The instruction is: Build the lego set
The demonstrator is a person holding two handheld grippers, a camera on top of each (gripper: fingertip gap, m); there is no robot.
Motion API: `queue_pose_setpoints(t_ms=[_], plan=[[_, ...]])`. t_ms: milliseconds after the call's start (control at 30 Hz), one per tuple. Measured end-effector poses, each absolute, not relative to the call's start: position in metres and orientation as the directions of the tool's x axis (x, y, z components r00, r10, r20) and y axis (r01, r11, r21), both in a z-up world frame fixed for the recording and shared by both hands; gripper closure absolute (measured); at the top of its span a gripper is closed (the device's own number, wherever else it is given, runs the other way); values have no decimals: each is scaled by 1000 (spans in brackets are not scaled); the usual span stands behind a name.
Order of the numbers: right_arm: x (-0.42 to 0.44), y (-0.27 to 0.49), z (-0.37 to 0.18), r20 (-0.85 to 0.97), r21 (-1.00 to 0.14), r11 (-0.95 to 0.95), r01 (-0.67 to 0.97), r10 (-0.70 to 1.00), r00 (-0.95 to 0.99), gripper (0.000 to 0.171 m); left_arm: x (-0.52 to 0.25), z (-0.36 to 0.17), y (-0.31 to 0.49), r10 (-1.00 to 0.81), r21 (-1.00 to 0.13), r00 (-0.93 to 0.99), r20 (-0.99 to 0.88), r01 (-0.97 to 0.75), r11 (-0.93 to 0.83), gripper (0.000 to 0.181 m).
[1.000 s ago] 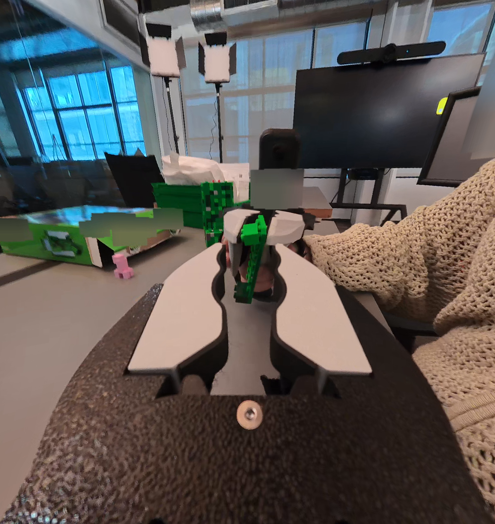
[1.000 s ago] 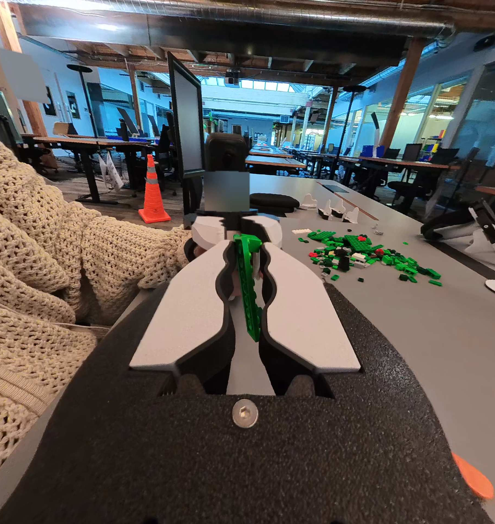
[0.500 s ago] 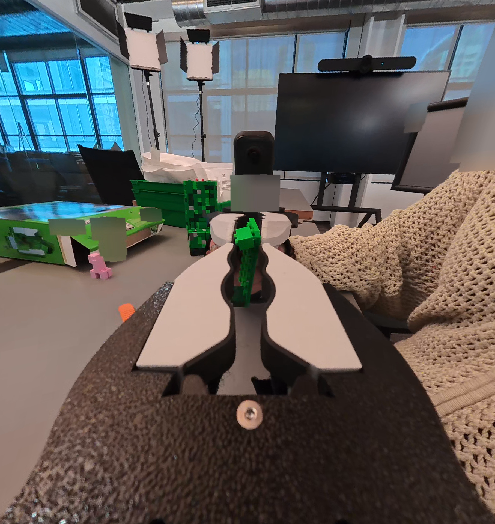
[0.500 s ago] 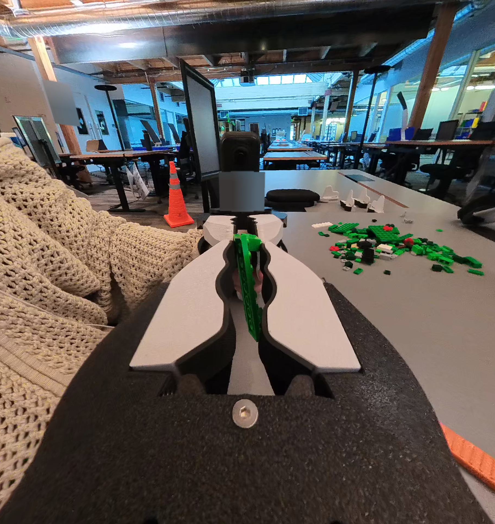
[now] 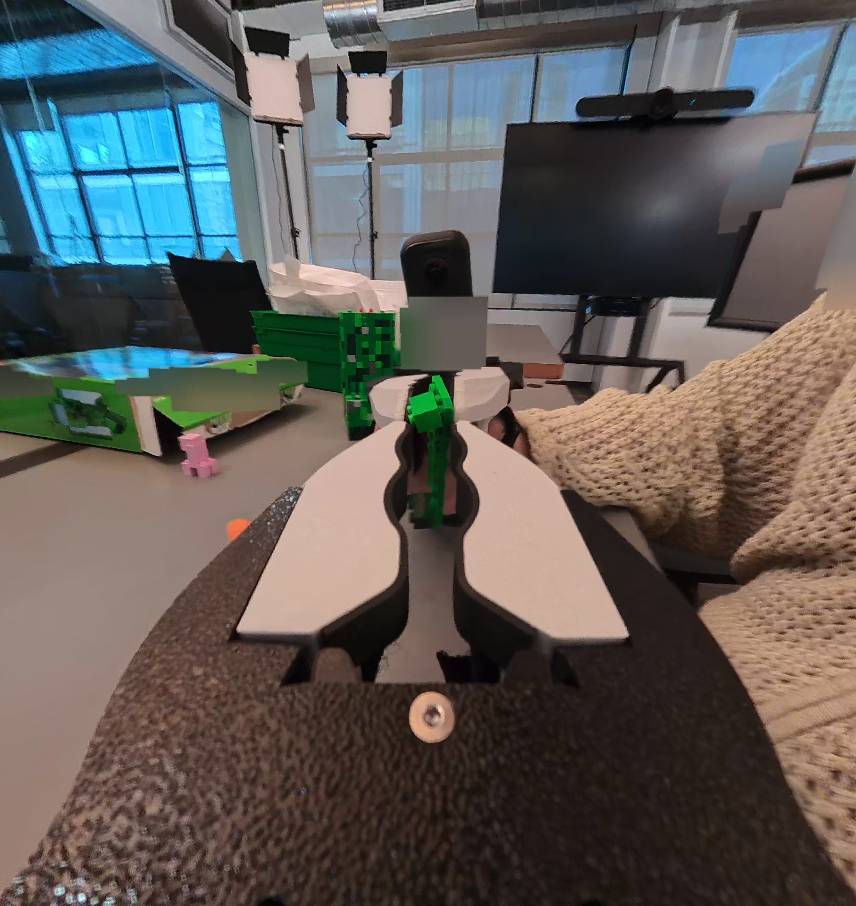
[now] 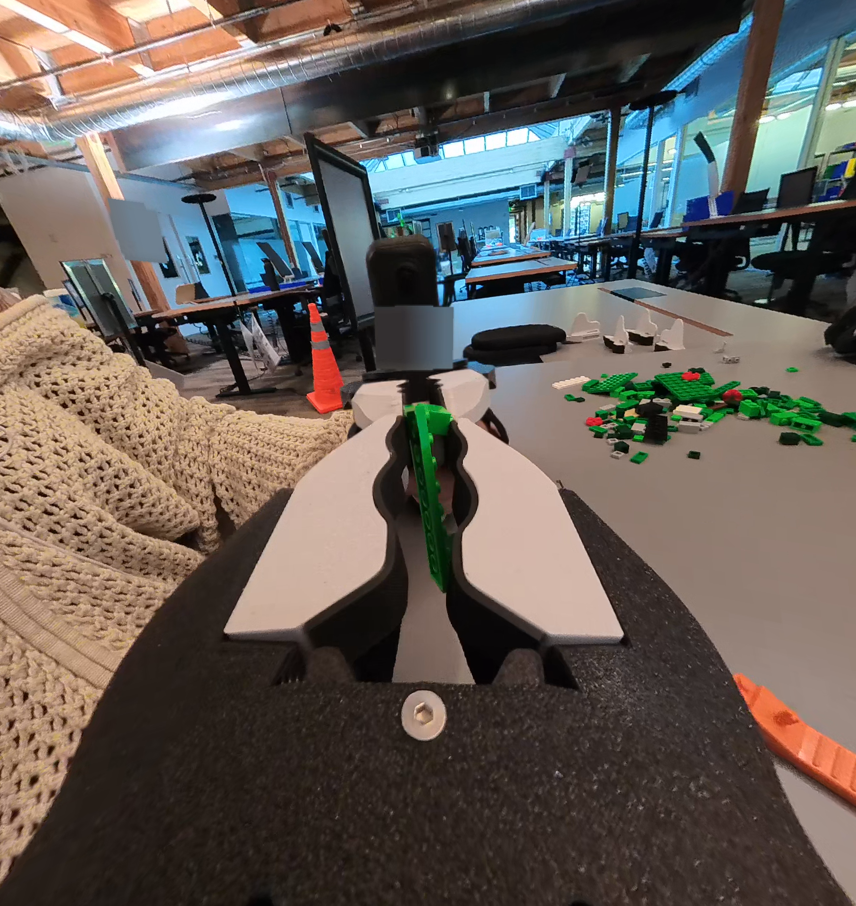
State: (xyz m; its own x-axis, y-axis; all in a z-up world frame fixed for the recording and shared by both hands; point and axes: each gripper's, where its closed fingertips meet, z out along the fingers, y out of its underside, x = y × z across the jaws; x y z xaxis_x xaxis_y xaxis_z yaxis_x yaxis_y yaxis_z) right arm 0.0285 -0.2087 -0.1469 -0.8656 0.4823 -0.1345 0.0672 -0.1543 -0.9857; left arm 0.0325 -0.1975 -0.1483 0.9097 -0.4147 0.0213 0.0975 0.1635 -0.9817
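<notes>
A long green lego plate (image 6: 428, 505) with a small green brick (image 6: 436, 416) on its far end stands edge-on between my two grippers, which face each other above the table. My right gripper (image 6: 427, 424) is shut on the plate. In the left wrist view the same green plate (image 5: 436, 470) sits between the fingers of my left gripper (image 5: 432, 431), which is shut on it. The right gripper's white fingers (image 5: 480, 397) show just beyond. The left gripper's white fingers (image 6: 382, 399) show at the plate's far end.
A pile of loose green, black, white and red bricks (image 6: 700, 407) lies on the grey table (image 6: 710, 539). An orange brick separator (image 6: 818, 755) lies near. A green box (image 5: 73, 412), pink figure (image 5: 198, 456), green blocky figure (image 5: 367, 363) and green bin (image 5: 298, 338) stand left. A knitted sleeve (image 5: 661, 465) is close.
The left gripper's fingers have closed in on the green plate from a wider gap. Both grippers shifted and tilted a little with the plate still held between them.
</notes>
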Motion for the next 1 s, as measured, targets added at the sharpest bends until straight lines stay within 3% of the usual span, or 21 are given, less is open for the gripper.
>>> queue_pose_setpoints(t_ms=[133,433,633,933,1000], plan=[[33,-211,-142,-133,-982,-181,54,456,-880,156,35,-158,-191,-353,-990,933,-68,-19,140,145],[39,-210,-145,-102,-989,-141,47,419,-902,156,44,-149,-199,-373,-974,917,-143,-62,220,159],[41,-212,-141,-106,-985,-166,42,398,-911,156,46,-164,-186,-308,-973,927,-216,-178,147,135],[42,-215,-147,-32,-996,-90,-6,417,-908,156,51,-164,-188,-317,-965,916,-247,-204,164,170],[42,-213,-149,-27,-997,-78,-6,422,-906,156,50,-164,-188,-311,-964,917,-251,-208,165,168]])
